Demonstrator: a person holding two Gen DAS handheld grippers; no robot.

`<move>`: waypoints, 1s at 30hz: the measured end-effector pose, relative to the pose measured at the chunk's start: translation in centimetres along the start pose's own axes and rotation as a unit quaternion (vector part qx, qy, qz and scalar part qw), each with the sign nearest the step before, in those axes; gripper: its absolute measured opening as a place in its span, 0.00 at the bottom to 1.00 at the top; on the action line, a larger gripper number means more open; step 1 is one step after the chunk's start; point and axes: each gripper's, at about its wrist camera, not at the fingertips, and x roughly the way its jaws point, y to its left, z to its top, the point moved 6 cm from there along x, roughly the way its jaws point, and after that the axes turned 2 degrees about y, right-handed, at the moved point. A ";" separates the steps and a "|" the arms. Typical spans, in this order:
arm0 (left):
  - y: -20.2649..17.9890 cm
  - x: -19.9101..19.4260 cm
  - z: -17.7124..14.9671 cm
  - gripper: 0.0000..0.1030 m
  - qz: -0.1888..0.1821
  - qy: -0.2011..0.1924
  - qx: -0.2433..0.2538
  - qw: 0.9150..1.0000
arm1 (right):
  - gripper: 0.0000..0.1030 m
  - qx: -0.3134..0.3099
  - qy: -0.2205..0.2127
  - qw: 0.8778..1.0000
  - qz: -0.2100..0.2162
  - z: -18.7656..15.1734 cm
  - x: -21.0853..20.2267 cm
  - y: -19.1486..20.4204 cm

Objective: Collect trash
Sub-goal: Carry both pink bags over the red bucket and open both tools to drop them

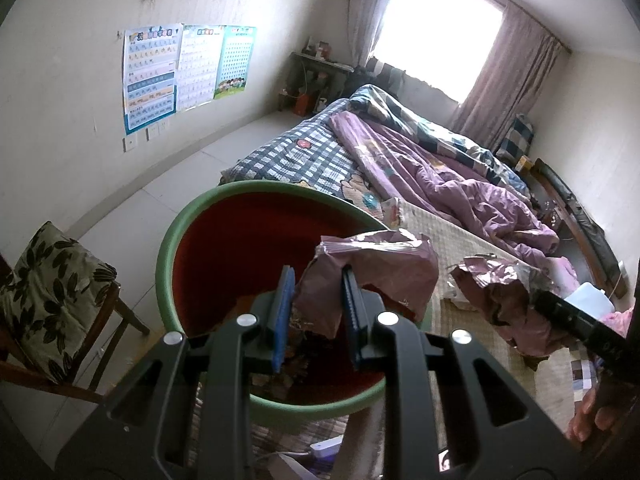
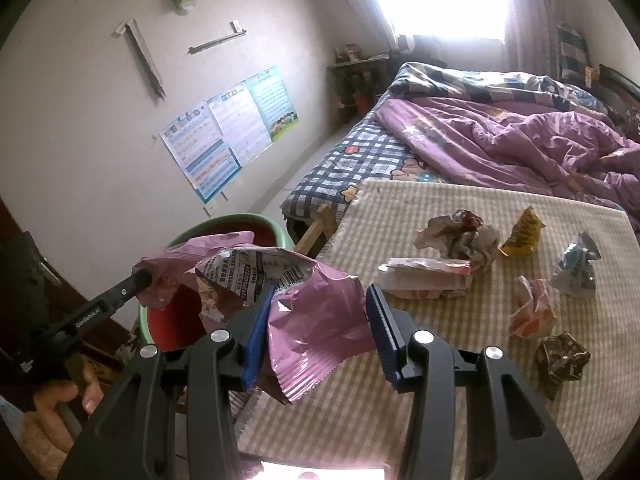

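- A bright window (image 1: 436, 28) glares at one o'clock, its mauve curtains (image 1: 508, 80) drawn aside.
- Study posters (image 1: 184, 72) hang on the pale wall (image 1: 68, 80) at ten o'clock.
- A rumpled purple quilt (image 1: 452, 184) covers the bed.
- A leaf-print cushioned chair (image 1: 48, 300) stands at eight o'clock.

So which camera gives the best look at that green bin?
The left wrist view: the green bin fills the centre, its rim and red inside plain. The right wrist view shows only part of it, behind a pink wrapper.
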 end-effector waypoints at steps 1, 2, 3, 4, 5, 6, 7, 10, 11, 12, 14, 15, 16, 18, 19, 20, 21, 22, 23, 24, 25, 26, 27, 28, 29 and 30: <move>0.2 0.1 0.0 0.22 0.001 0.000 -0.001 1.000 | 0.44 -0.002 0.000 1.000 0.000 0.1 0.1 0.1; 0.0 0.1 -0.1 0.22 0.002 0.001 -0.002 1.000 | 0.44 -0.004 -0.001 1.000 -0.001 0.2 0.2 0.3; 0.2 0.2 0.0 0.22 0.003 0.001 -0.003 1.000 | 0.44 -0.005 -0.002 1.000 -0.001 0.2 0.2 0.5; 0.3 0.2 0.0 0.22 0.003 0.001 -0.003 1.000 | 0.44 -0.005 -0.002 1.000 -0.001 0.3 0.3 0.6; 0.4 0.3 0.0 0.22 0.005 0.002 -0.004 1.000 | 0.44 -0.006 -0.002 1.000 -0.001 0.3 0.4 0.7; 0.5 0.4 -0.1 0.22 0.006 0.002 -0.005 1.000 | 0.44 -0.007 -0.002 1.000 -0.001 0.4 0.6 0.8; 0.7 0.5 -0.1 0.22 0.007 0.003 -0.005 1.000 | 0.44 -0.008 -0.002 1.000 -0.001 0.5 0.7 0.9; 1.2 0.7 -0.1 0.22 0.012 0.004 -0.005 1.000 | 0.44 -0.012 -0.004 1.000 -0.002 0.8 1.0 1.3; 1.4 0.7 -0.1 0.22 0.013 0.004 -0.005 1.000 | 0.44 -0.014 -0.005 1.000 -0.003 0.9 1.1 1.5; 1.5 0.7 -0.1 0.22 0.015 0.004 -0.005 1.000 | 0.44 -0.015 -0.006 1.000 -0.004 1.0 1.2 1.7; 1.8 0.9 -0.1 0.22 0.016 0.005 -0.005 1.000 | 0.44 -0.020 -0.008 1.000 -0.006 1.2 1.4 2.1; 2.0 0.9 -0.2 0.22 0.017 0.006 -0.005 1.000 | 0.44 -0.021 -0.008 1.000 -0.006 1.3 1.5 2.3; 2.2 0.9 -0.2 0.22 0.017 0.006 -0.006 1.000 | 0.44 -0.023 -0.008 1.000 -0.006 1.4 1.6 2.4; 2.4 1.0 -0.3 0.22 0.019 0.008 -0.006 1.000 | 0.44 -0.028 -0.008 1.000 -0.005 1.5 1.8 2.8; 2.3 1.0 -0.3 0.22 0.019 0.009 -0.007 1.000 | 0.44 -0.031 -0.008 0.999 -0.005 1.6 1.9 3.1; 2.4 1.1 -0.3 0.22 0.020 0.009 -0.008 1.000 | 0.44 -0.033 -0.008 0.999 -0.005 1.8 2.0 3.2; 2.5 1.1 -0.3 0.22 0.020 0.010 -0.008 1.000 | 0.44 -0.037 -0.008 0.999 -0.005 1.9 2.1 3.4; 2.6 1.1 -0.3 0.22 0.021 0.010 -0.009 1.000 | 0.44 -0.040 -0.008 0.999 -0.005 2.0 2.2 3.6; 2.7 1.1 -0.3 0.22 0.022 0.011 -0.009 1.000 | 0.44 -0.043 -0.008 0.999 -0.006 2.1 2.4 3.8; 2.9 1.2 -0.2 0.22 0.022 0.011 -0.010 1.000 | 0.44 -0.046 -0.008 0.999 -0.008 2.2 2.6 4.0; 3.1 1.2 -0.2 0.22 0.023 0.012 -0.011 1.000 | 0.44 -0.047 -0.007 0.999 -0.008 2.2 2.7 4.2; 3.1 1.3 -0.2 0.22 0.024 0.012 -0.011 1.000 | 0.44 -0.048 -0.007 0.999 -0.005 2.2 2.8 4.4; 3.3 1.3 -0.3 0.22 0.025 0.014 -0.012 1.000 | 0.44 -0.049 -0.007 0.999 -0.004 2.2 2.9 4.6; 3.3 1.4 -0.3 0.22 0.026 0.016 -0.013 0.999 | 0.45 -0.050 -0.007 0.999 -0.003 2.2 3.0 4.7; 3.4 1.4 -0.3 0.22 0.027 0.017 -0.014 0.999 | 0.46 -0.053 -0.006 0.999 -0.003 2.3 3.2 4.8; 3.5 1.5 -0.3 0.23 0.029 0.016 -0.015 0.999 | 0.46 -0.054 -0.005 0.999 -0.002 2.4 3.3 5.1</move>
